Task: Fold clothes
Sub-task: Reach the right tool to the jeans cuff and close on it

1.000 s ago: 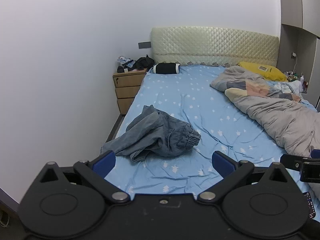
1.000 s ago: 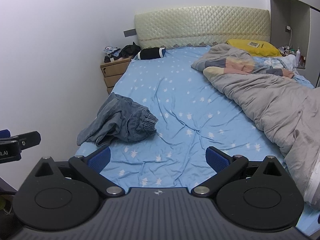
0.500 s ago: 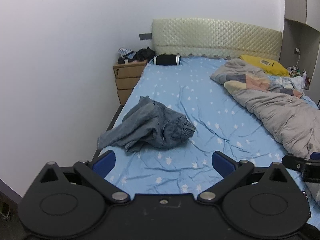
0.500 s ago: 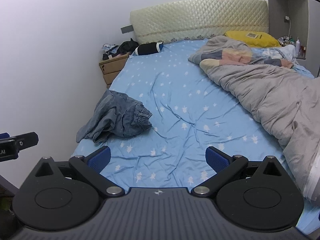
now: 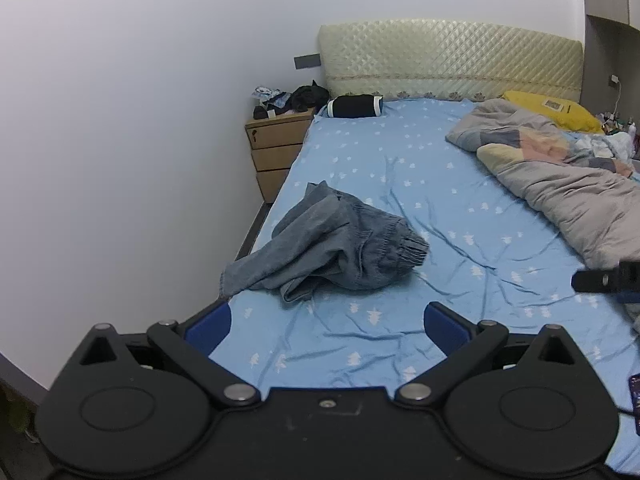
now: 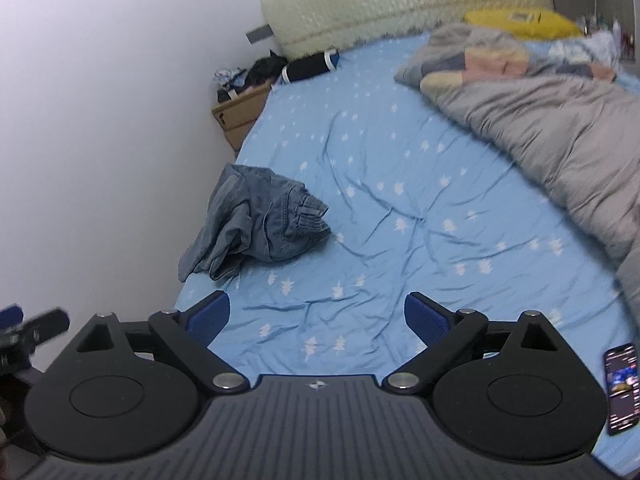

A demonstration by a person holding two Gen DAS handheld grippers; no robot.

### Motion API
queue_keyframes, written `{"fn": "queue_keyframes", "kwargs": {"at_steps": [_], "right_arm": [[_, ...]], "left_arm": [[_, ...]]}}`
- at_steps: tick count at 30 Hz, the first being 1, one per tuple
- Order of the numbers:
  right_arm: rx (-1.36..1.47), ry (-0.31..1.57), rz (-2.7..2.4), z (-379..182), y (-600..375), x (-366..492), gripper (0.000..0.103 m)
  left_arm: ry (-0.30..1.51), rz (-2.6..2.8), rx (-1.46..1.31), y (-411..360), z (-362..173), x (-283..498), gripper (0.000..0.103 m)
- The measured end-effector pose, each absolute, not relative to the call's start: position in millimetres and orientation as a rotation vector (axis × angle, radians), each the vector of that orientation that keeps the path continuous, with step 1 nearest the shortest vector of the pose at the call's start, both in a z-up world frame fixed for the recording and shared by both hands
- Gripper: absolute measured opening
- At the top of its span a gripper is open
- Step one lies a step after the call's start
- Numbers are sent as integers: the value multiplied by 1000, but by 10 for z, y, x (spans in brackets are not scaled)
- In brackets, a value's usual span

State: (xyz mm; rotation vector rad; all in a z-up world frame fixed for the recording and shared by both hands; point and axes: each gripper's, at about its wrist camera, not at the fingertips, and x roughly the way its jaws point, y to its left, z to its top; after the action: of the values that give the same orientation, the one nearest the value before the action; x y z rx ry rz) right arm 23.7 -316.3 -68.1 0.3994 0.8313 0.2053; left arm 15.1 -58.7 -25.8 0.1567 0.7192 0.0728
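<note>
A crumpled pair of grey-blue denim trousers (image 5: 332,244) (image 6: 256,226) lies on the blue star-print sheet (image 5: 420,208) (image 6: 380,184), near the bed's left edge. My left gripper (image 5: 326,322) hovers open just short of the heap, nothing between its blue pads. My right gripper (image 6: 316,316) stands to the right of the trousers over bare sheet; its jaws are wide and closing slightly, with nothing between them. The right gripper's finger shows at the right edge of the left wrist view.
A grey quilt (image 5: 568,184) (image 6: 552,120) covers the bed's right side, with a yellow pillow (image 5: 556,110) behind it. A black roll (image 5: 354,106) lies by the headboard. A wooden nightstand (image 5: 276,148) stands at the left. A phone (image 6: 622,388) lies at the near right.
Both grippers moved forward and dipped towards the bed, so the trousers sit closer. The right wrist view has rolled, tilting the bed. The right jaws narrowed slightly.
</note>
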Motion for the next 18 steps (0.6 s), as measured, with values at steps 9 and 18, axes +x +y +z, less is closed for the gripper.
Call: {"fn": "queue_keyframes", "kwargs": {"at_steps": [9,18], "right_arm": [[590,925,201,-929,-2958,1168,96],[778,1038,89,-1531,-2719,2221,95]], "left_arm": [[714,48,112,-61,-615,1124,103],[817,88,57,626,-1179,2102,103]]}}
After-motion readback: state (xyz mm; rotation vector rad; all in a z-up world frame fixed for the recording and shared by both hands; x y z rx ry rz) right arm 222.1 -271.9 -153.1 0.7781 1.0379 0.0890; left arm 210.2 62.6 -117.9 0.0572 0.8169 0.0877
